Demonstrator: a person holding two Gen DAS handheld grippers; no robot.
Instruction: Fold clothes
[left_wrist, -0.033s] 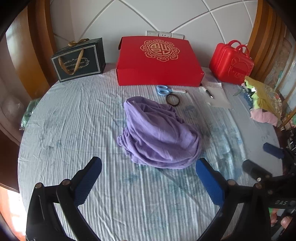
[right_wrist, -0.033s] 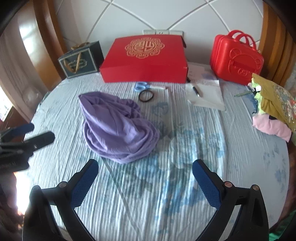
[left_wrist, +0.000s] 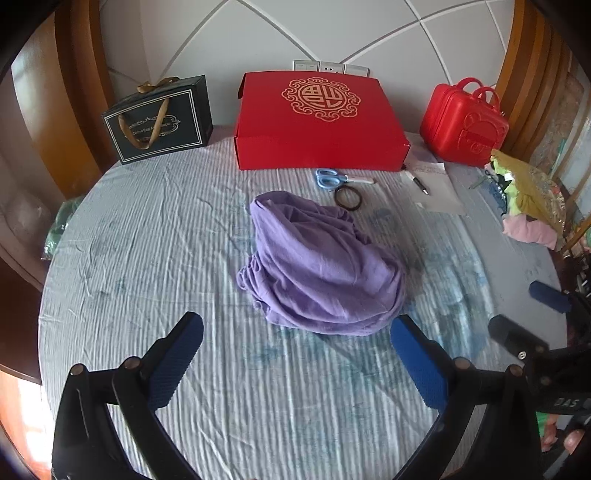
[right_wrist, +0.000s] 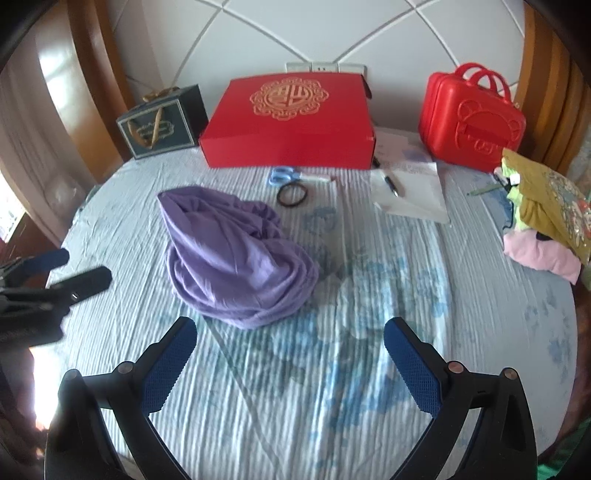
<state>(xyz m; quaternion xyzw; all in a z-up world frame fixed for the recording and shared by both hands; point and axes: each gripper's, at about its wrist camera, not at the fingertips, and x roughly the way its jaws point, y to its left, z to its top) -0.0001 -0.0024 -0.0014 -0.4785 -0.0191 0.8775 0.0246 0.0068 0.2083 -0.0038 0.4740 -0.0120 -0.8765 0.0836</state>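
Both my left fingers (left_wrist: 295, 365) and right fingers (right_wrist: 290, 365) spread apart, holding nothing; purple garment (left_wrist: 321, 266) bunched unfolded just ahead, no change visible.

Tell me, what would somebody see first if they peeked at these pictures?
Probably the purple cloth, crumpled in a heap in the middle of the striped bed. Next, the big red box with a gold emblem at the back against the wall, with a small red case to its right. Near the camera, the left gripper and right gripper both hover open over the sheet, holding nothing.
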